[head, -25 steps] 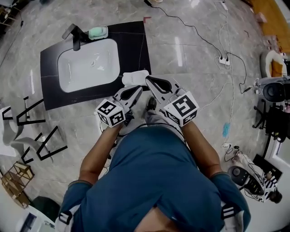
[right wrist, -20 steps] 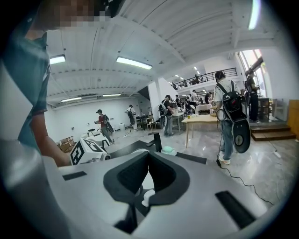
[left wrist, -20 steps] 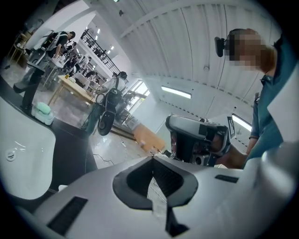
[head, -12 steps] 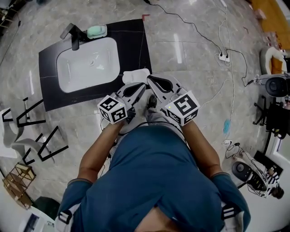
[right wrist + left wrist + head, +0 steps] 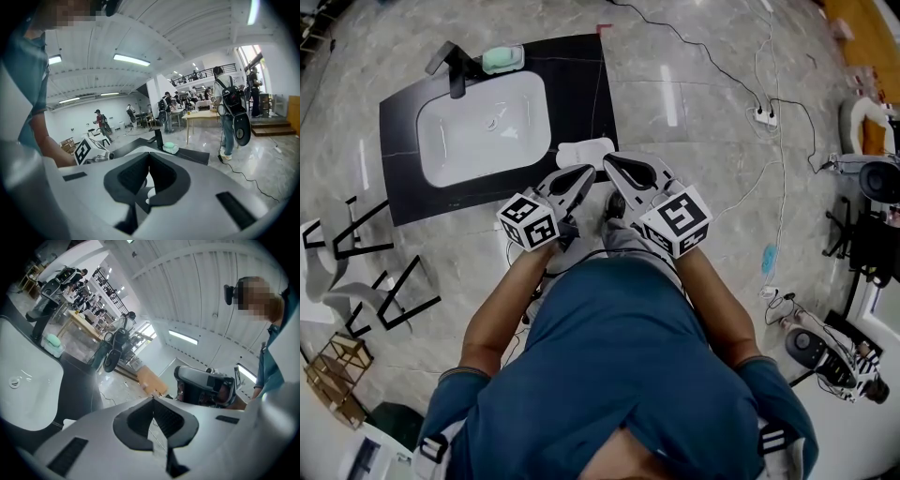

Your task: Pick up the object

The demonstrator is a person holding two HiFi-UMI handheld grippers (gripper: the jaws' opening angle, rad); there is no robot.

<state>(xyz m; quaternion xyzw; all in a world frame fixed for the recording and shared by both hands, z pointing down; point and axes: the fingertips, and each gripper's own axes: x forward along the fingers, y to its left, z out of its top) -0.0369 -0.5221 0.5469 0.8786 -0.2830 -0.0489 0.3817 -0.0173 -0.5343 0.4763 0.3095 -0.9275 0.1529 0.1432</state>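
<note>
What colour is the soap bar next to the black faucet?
The soap bar is mint green, clearest in the head view.

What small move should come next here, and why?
Probably open the right gripper's jaws. Both it and the left gripper are shut on nothing, and the white cloth lies just ahead of them at the near corner of the black counter.

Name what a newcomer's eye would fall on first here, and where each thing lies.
The white sink in its black slab lies on the marble floor, upper left in the head view. Beside it, the left claw and right claw, both shut, point toward a white object.
</note>
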